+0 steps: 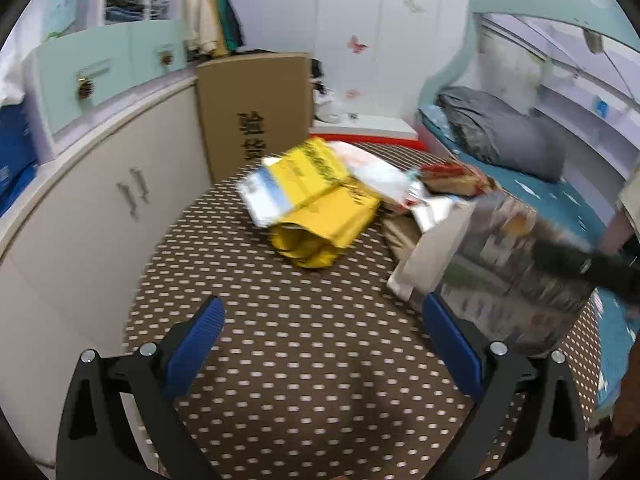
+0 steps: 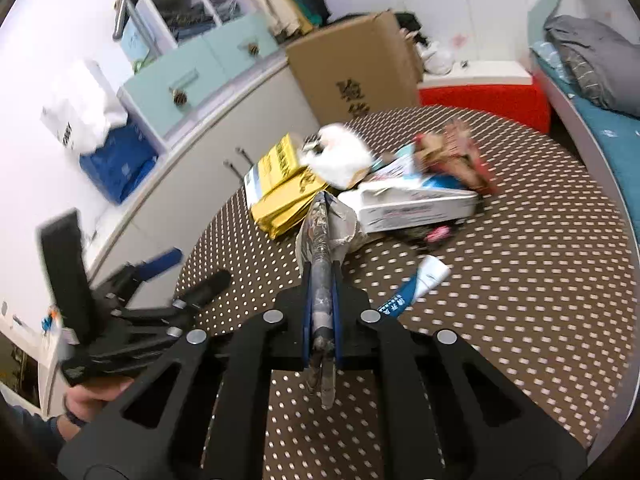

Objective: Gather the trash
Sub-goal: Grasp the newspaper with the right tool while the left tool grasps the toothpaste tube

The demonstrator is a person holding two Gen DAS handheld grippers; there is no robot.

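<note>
From the left wrist, the left gripper (image 1: 320, 336) is hovering with its jaws standing wide and empty over the dotted surface (image 1: 280, 360). A yellow bag (image 1: 320, 220) is lying ahead in the trash pile, and a printed bag (image 1: 516, 280) is hanging blurred at the right.

From the right wrist, the right gripper (image 2: 322, 280) is pinching that printed bag (image 2: 320, 236) edge-on between closed jaws, just before a white box (image 2: 416, 206) in the pile.
</note>
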